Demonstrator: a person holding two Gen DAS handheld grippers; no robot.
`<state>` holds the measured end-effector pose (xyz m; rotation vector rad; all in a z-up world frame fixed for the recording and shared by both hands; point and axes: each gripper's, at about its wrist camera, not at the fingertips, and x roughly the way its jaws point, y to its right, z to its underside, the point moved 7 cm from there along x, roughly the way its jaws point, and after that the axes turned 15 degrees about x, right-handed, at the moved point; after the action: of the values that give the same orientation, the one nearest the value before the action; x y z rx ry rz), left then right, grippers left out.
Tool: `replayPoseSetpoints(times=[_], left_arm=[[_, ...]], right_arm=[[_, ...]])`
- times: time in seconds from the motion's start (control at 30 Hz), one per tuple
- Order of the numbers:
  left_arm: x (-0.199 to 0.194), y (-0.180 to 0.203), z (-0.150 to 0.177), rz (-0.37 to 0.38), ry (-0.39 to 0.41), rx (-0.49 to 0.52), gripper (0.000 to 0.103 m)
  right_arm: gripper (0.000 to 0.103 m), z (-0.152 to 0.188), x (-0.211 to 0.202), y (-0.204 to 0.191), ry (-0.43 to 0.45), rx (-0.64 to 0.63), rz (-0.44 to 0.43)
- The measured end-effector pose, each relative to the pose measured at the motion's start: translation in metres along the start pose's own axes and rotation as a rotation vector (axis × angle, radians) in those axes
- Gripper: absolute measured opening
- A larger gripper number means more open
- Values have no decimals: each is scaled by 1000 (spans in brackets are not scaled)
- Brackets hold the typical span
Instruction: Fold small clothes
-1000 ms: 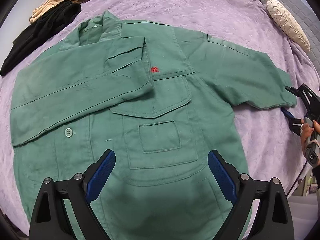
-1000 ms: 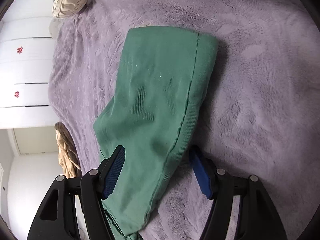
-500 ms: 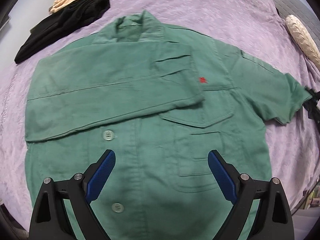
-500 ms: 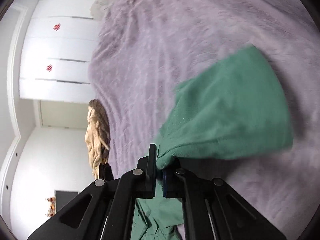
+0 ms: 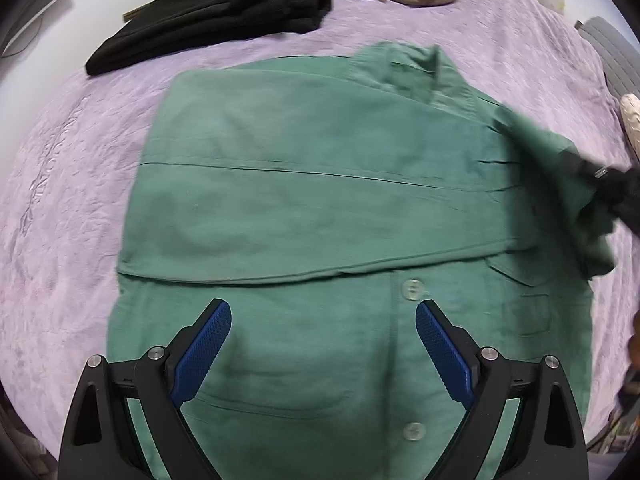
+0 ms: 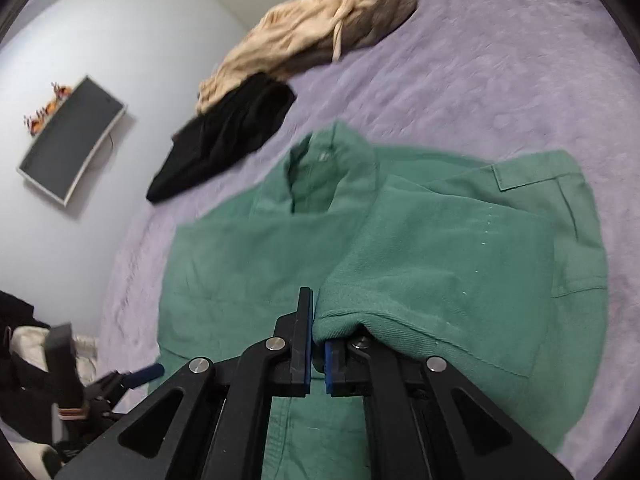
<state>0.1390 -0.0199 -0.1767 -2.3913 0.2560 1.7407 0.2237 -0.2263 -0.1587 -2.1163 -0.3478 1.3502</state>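
Green shirt [image 5: 320, 200] sleeve clamped in right gripper [image 6: 318, 354] fingers, left gripper [image 5: 322, 344] fingers apart above; black garment [image 5: 216, 16] beyond collar.

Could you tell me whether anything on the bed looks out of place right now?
Nothing stands out. The green shirt lies flat with one sleeve folded across; the right gripper holds the other sleeve. The black garment and beige garment sit apart.

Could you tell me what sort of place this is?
Probably a home bedroom: clothes lie on a purple bedspread, a pillow sits at its edge, and a screen hangs on the wall.
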Motion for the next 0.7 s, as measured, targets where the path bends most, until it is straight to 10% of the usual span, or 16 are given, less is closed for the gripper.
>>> replayPoseSetpoints(times=[0.17,0.23,0.27,0.4,0.5,0.7], left_arm=[[6,-35,3,-16,-3,-19,94],[7,-44,3,-22,0,-16,94],[8,-49,3,-21,-2,-20,94],[12,-63,4,-8,-8,-52,94],[11,-66,4,-6,-3,-55,94],[3,-84,13,-43,14,-56,94]], right_arm=[[22,28,61,28,-103,168,90],[62,31,48,39,-88,274,21],[65,30,35,48,-52,342,-5],[65,15,6,94,82,600,-28],[18,-1,6,105,109,660,-31],[16,-17,16,-16,121,127,85]])
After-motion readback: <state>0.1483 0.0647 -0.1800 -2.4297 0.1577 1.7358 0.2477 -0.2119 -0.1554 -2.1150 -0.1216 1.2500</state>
